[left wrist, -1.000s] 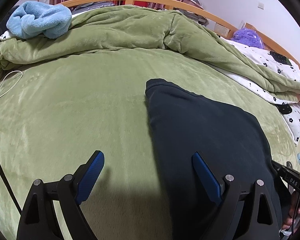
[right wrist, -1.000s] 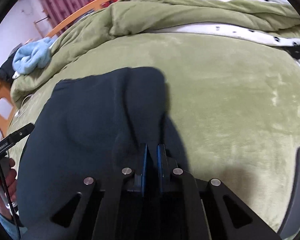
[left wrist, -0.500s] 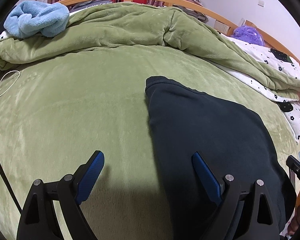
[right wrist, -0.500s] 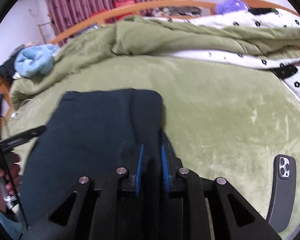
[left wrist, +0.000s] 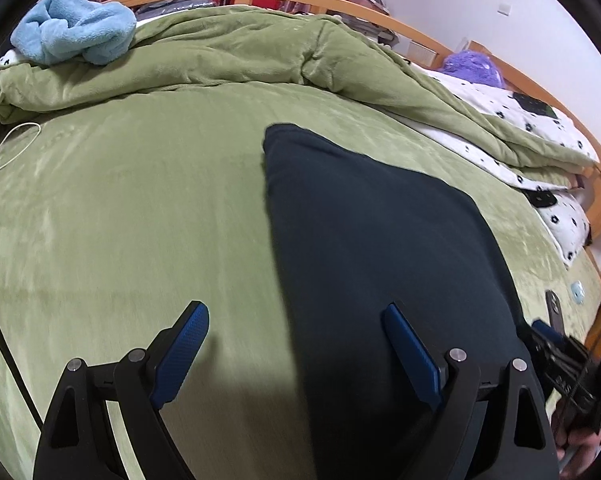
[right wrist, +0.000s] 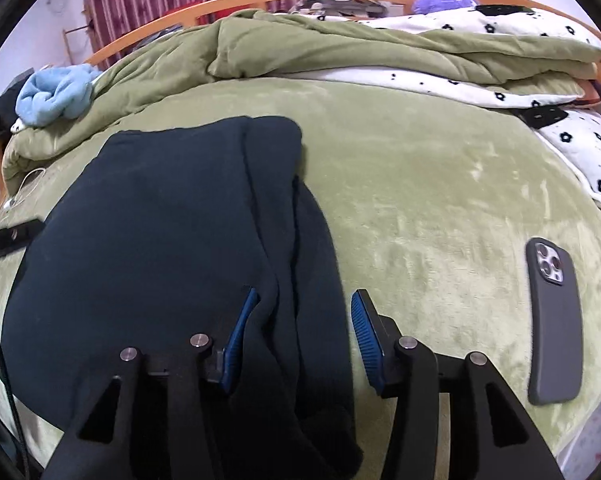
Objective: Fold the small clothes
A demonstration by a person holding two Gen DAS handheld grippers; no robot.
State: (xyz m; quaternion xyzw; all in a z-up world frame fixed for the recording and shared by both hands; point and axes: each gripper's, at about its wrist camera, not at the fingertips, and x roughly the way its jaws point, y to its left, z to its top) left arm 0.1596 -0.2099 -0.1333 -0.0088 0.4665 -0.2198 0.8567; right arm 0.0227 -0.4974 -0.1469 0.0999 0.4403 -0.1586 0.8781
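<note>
Lying flat mid-frame on the green bed (right wrist: 440, 200), the dark garment (right wrist: 160, 240) looks folded, perhaps lengthwise; both grippers' fingers (right wrist: 236, 332) spread, holding nothing.

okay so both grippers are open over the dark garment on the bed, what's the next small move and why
Probably lower the right hand-held gripper and close it on the raised fold along the dark garment's right edge. Its jaws are open with that ridge of cloth between them, gripping nothing. The left hand-held gripper is also open, straddling the garment's left edge on the green blanket, so it could pinch that side for the next fold.
</note>
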